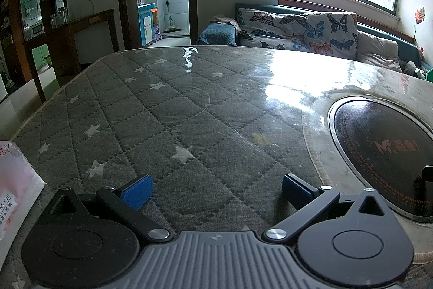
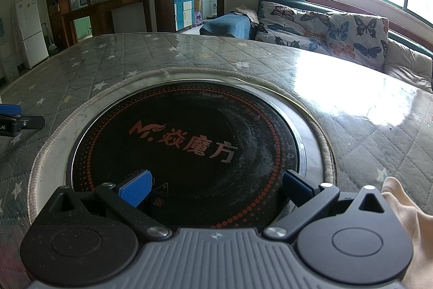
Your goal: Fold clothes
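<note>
My left gripper (image 1: 215,180) hovers open low over the grey quilted star-pattern table cover (image 1: 162,110), with nothing between its blue pads (image 1: 138,190). My right gripper (image 2: 216,176) is open too, with nothing in it, over the round black cooktop (image 2: 186,151) set in the table. A pale beige piece of fabric (image 2: 406,221) shows at the right edge beside the right gripper; I cannot tell whether it is a garment or a sleeve. The left gripper's finger (image 2: 16,122) shows at the left edge of the right wrist view. No other garment is in view.
A pink-and-white plastic packet (image 1: 16,186) lies at the table's near left edge. The cooktop (image 1: 379,151) sits right of the left gripper. Behind the table stand a butterfly-print sofa (image 1: 297,31), a wooden shelf unit (image 1: 54,26) and a white fridge (image 2: 31,29).
</note>
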The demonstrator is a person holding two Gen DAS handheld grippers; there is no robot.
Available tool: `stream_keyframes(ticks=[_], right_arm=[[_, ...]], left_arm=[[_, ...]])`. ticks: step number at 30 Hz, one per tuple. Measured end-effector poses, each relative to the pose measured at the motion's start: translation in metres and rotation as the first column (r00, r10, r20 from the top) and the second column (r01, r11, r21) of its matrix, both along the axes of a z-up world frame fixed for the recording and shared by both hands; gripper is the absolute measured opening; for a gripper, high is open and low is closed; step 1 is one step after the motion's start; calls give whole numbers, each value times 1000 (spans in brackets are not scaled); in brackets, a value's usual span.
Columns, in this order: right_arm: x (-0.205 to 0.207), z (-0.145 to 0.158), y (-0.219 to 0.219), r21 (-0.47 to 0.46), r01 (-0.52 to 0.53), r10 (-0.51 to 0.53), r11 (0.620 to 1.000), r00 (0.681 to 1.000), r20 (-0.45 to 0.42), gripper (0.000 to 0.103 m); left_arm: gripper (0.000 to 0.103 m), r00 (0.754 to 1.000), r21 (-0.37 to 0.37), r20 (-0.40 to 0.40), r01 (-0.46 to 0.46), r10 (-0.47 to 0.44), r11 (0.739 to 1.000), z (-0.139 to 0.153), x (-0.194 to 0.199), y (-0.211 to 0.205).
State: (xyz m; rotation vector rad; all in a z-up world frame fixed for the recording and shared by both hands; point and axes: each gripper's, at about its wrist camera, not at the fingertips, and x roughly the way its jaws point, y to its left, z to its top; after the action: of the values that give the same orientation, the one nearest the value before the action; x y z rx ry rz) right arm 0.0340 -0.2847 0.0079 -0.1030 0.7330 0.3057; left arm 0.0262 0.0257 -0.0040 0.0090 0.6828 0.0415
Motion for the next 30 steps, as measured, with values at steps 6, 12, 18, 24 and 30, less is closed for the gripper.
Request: stream_keyframes(ticks=[6,12,18,24,30], right_arm=[[0,0,0,0,0,0,1000,1000,0,103],[0,0,0,0,0,0,1000,1000,0,103],[0,0,0,0,0,0,1000,1000,0,103],[0,0,0,0,0,0,1000,1000,0,103],[0,0,0,0,0,0,1000,1000,0,103]], left_arm=[[103,1000,0,0,0,0,1000,0,0,0],[103,1000,0,0,0,0,1000,0,0,0],[103,1000,0,0,0,0,1000,0,0,0],[103,1000,0,0,0,0,1000,0,0,0],[103,1000,0,0,0,0,1000,0,0,0]])
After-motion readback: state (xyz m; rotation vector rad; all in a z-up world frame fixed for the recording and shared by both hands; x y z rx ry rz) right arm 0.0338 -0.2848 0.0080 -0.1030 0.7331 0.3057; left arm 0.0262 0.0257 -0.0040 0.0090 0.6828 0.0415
